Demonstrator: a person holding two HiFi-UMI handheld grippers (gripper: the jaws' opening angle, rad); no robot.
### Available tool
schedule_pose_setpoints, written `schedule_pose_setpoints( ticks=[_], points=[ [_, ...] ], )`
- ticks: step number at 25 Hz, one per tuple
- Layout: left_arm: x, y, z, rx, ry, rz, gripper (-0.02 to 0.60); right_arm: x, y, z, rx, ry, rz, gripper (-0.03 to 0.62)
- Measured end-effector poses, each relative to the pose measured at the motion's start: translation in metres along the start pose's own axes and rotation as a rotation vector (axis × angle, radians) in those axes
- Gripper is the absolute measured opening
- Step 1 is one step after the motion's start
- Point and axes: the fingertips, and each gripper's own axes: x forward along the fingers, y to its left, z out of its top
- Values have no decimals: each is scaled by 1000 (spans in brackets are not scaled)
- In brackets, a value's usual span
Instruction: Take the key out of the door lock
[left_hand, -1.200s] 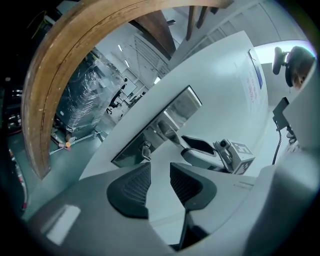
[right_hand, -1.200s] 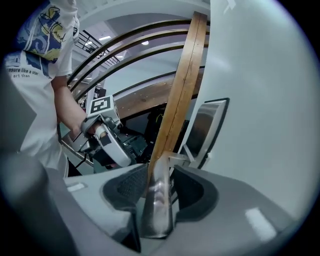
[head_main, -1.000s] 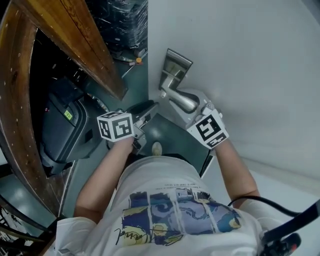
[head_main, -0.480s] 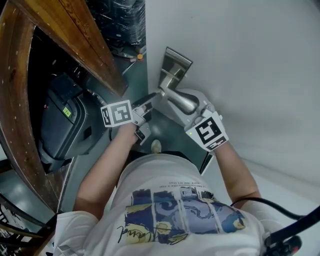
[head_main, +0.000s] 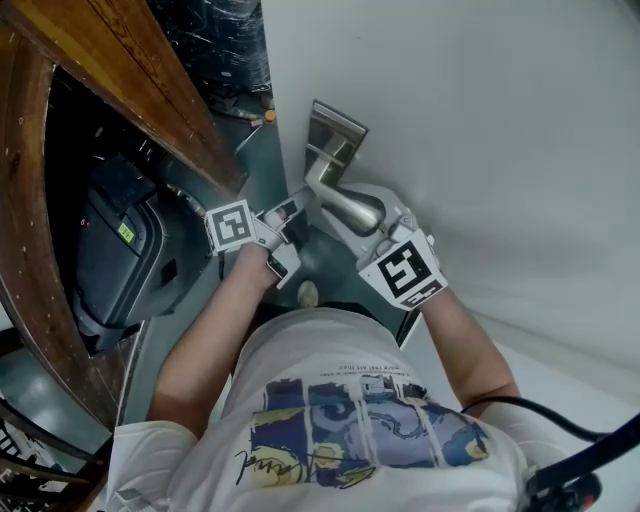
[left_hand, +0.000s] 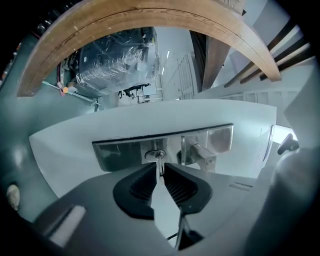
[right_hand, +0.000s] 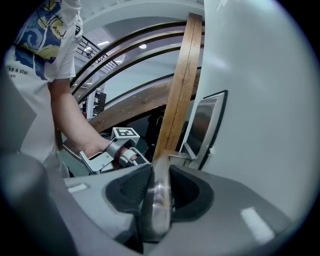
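**Head view.** Your left gripper (head_main: 288, 212) sits just beside the lock plate (head_main: 335, 135), at the door's open edge. Your right gripper (head_main: 372, 218) clamps the door handle (head_main: 345, 203) that springs from that plate. A wooden beam (head_main: 150, 80) lies well apart from the plate, so there looks to be room to draw back toward yourself.

**Left gripper view.** The key (left_hand: 159, 159) stands in the keyhole on the plate, beside the handle's stem. The jaws have just been closing and now pinch the key, narrow. The grip looks made, and the key is not yet out. Next, probably pull straight off the plate without twisting.

**Right gripper view.** The jaws are closed around the handle, the plate just beyond them. This seemingly steadies the door.
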Motion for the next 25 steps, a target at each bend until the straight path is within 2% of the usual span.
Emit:
schedule_pose_setpoints(
  ticks=[2, 6, 12, 25],
  points=[
    [1, -3, 0, -45, -14, -29, 33, 0, 0, 0, -8, -7, 1, 117],
    [1, -3, 0, -85, -30, -62, 31, 0, 0, 0, -17, -10, 1, 117],
    [0, -2, 0, -65, -20, -34, 28, 1, -1, -1, -7, -14, -7, 117],
    [-10, -4, -6, -100, -4, -10, 25, 0, -1, -1, 12, -5, -11, 116]
  ],
)
